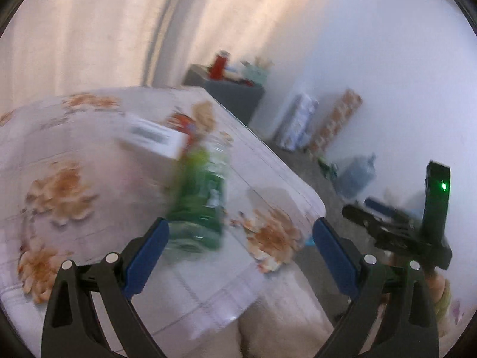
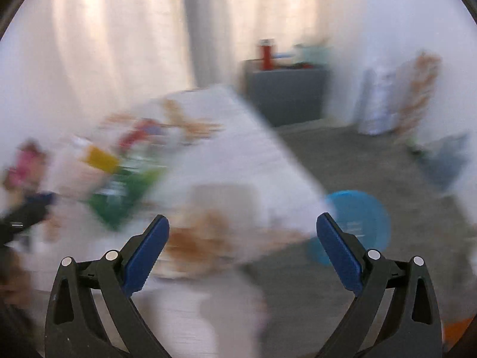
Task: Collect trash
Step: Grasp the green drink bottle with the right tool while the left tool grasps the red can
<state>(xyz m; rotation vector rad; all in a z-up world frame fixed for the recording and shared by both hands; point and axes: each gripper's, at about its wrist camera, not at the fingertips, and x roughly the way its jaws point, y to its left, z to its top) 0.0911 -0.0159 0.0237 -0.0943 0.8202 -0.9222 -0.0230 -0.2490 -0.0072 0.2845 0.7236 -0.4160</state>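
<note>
A clear plastic bottle with a green label (image 1: 202, 197) lies on the floral tablecloth (image 1: 74, 161), just ahead of my left gripper (image 1: 240, 226), whose blue pads stand wide apart with nothing between them. A white box with a barcode (image 1: 152, 135) and a red packet (image 1: 183, 120) lie behind the bottle. My right gripper (image 2: 243, 225) is open and holds nothing. It hangs over the table's near corner. Blurred trash sits to its left: a green-labelled bottle (image 2: 119, 197), a yellow piece (image 2: 100, 158) and a pink item (image 2: 25, 164). The other gripper's black body (image 1: 396, 232) shows at the right.
A blue round bin (image 2: 357, 223) stands on the grey floor past the table corner. Further back are a dark cabinet (image 2: 286, 95) with a red bottle (image 2: 266, 53), leaning packages (image 1: 298, 122) by the wall, and a large water jug (image 1: 356, 177). Curtains hang behind.
</note>
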